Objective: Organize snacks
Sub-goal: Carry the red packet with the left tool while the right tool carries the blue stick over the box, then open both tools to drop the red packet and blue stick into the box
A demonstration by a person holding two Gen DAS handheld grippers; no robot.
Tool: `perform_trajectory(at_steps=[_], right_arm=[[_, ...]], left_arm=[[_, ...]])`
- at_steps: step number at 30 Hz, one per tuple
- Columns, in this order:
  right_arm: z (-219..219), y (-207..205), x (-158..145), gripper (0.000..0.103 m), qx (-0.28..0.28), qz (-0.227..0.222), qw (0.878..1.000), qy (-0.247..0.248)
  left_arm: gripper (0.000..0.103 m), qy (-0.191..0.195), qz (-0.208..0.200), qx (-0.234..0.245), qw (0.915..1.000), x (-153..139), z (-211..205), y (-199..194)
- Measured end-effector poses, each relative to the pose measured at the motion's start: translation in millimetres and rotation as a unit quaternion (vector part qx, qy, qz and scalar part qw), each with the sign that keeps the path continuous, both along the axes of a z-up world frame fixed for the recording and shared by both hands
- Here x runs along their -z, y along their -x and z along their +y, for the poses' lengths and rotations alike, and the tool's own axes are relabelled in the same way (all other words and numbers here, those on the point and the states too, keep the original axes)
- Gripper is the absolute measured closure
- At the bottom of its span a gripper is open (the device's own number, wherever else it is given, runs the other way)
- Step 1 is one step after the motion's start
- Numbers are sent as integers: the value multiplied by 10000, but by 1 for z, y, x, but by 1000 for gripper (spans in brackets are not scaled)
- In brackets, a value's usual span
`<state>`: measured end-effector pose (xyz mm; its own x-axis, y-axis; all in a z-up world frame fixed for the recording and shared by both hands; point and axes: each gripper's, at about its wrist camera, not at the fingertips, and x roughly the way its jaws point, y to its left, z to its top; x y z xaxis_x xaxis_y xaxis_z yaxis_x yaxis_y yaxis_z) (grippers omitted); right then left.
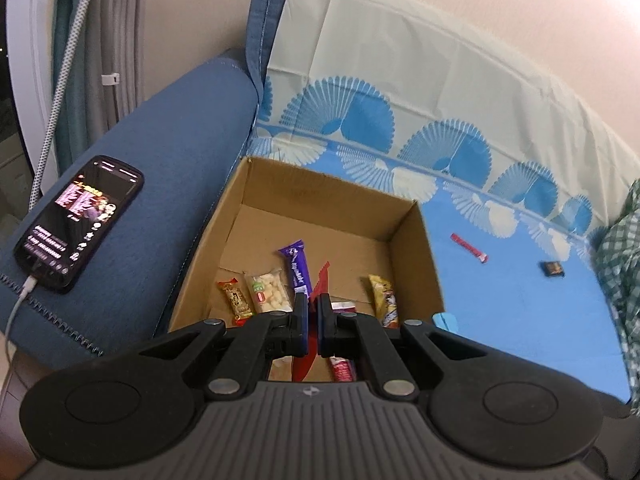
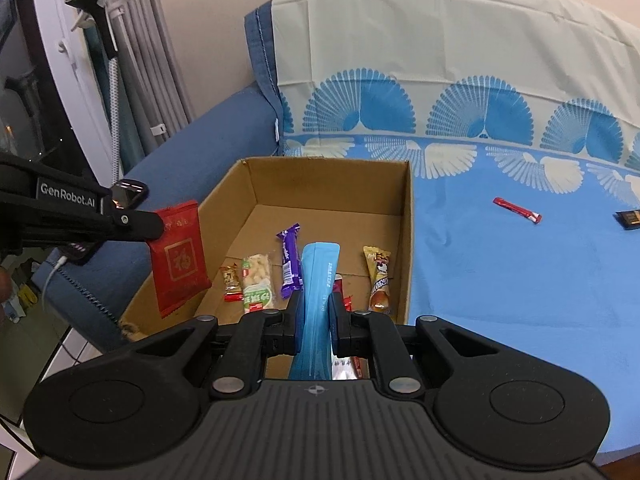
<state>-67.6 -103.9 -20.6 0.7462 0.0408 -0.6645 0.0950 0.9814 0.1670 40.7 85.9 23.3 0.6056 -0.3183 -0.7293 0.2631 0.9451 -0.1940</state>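
An open cardboard box sits on a blue patterned sheet. Lying in it are a purple bar, a clear pack of white puffs, a small gold-and-red candy and a yellow pack. My left gripper is shut on a flat red packet, held over the box's left wall. My right gripper is shut on a blue pouch above the box's near side.
A red stick and a dark packet lie loose on the sheet to the right. A lit phone on a cable rests on the blue sofa arm. Green checked cloth is at far right.
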Motion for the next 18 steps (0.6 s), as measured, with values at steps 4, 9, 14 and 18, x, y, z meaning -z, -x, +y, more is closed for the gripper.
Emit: perform_trajectory(at_steps=[4, 9, 14, 18], right_arm=[[-4, -20, 13, 90, -3, 132, 9999, -21], [-7, -46, 31, 89, -20, 327, 9994, -60], [-9, -67, 49, 89, -48, 505, 9987, -86], [-11, -78, 60, 89, -53, 591, 9982, -70]], left_arm=[[99, -138, 196, 67, 9997, 21, -7, -22], [99, -288, 403, 127, 9987, 46, -16, -47], [99, -427, 518, 172, 9976, 66, -25, -67], [99, -482, 621, 219, 9967, 80, -28, -78]])
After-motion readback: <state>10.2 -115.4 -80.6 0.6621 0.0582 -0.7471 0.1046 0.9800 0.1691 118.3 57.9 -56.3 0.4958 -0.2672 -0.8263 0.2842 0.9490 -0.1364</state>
